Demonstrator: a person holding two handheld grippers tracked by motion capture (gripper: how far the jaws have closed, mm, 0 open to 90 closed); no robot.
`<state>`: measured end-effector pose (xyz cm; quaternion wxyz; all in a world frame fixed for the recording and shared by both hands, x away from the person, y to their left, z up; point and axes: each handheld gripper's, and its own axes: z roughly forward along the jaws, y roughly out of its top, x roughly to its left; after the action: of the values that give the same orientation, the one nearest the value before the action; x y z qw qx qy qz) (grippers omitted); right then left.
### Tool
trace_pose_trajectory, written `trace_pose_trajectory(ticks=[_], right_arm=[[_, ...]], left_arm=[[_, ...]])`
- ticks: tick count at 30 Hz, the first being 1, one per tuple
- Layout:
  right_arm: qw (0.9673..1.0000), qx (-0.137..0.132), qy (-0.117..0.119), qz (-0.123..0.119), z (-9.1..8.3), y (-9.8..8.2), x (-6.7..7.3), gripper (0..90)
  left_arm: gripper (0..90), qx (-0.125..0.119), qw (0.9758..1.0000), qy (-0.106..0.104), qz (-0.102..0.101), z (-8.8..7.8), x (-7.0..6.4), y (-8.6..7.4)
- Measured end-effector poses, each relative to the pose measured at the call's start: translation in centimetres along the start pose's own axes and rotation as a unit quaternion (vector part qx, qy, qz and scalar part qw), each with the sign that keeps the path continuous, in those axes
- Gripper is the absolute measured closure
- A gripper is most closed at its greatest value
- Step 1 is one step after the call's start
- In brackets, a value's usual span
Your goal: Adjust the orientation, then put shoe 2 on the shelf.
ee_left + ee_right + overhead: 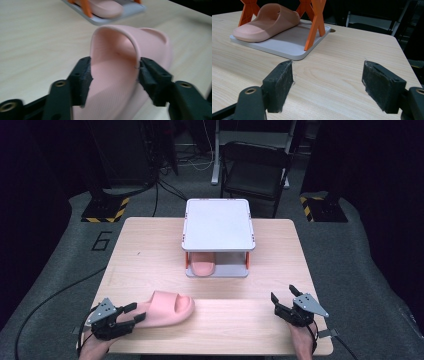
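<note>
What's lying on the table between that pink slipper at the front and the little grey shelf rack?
Nothing: in the high view, bare wooden table separates the pink slipper in the left gripper from the grey rack.

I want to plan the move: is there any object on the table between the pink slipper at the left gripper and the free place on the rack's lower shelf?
Nothing visible. The slipper lies between the left gripper's jaws, and bare table stretches to the rack. The second slipper fills the lower shelf's left half; the space beside it looks free.
</note>
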<state>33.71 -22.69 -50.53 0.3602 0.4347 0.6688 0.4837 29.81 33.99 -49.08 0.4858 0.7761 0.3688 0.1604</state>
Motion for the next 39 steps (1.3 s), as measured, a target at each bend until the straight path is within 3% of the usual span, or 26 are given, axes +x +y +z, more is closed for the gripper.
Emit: trace_pose_trajectory(ticks=[5, 11, 13, 16, 20, 29, 35, 36, 39], right_arm=[[1.0000, -0.001, -0.001, 0.004, 0.0, -0.1, -0.1, 24.3], [1.0000, -0.005, -0.002, 0.002, -0.2, 0.0, -0.3, 24.3], [1.0000, -0.005, -0.002, 0.003, -0.2, 0.0, -0.3, 24.3], [1.0000, -0.007, 0.001, 0.002, -0.2, 0.1, -0.2, 24.3], [0.9999, -0.013, -0.004, 0.008, -0.3, 0.1, -0.4, 24.2], [0.9995, -0.020, -0.010, 0.022, -0.3, 0.3, -0.6, 22.6], [0.9995, -0.015, -0.009, 0.027, 0.0, 0.2, -0.6, 22.5], [0.9995, -0.016, -0.008, 0.027, 0.0, 0.3, -0.5, 22.5], [0.9995, -0.016, -0.003, 0.027, 0.0, 0.4, -0.5, 22.5]], left_arm=[[47.7, 0.014, 0.9997, -0.013, 0.016, 1.3, -1.3, 0.2], [43.0, -0.016, 0.9995, -0.007, 0.028, 0.8, -1.5, 0.8], [41.7, -0.019, 0.9991, 0.000, 0.038, 0.6, -1.0, 1.1], [39.8, -0.039, 0.9990, 0.006, 0.022, 0.2, -0.3, 1.3], [37.4, -0.055, 0.9982, 0.019, 0.018, -0.3, 0.5, 1.3], [34.2, -0.053, 0.9982, 0.025, 0.008, -0.4, 1.8, 0.9], [33.4, -0.049, 0.9983, 0.023, 0.021, 0.2, 2.0, 0.8], [33.2, -0.039, 0.9989, 0.015, 0.021, 0.2, 2.0, 0.9], [33.1, -0.038, 0.9988, 0.011, 0.029, 0.7, 1.9, 1.0]])
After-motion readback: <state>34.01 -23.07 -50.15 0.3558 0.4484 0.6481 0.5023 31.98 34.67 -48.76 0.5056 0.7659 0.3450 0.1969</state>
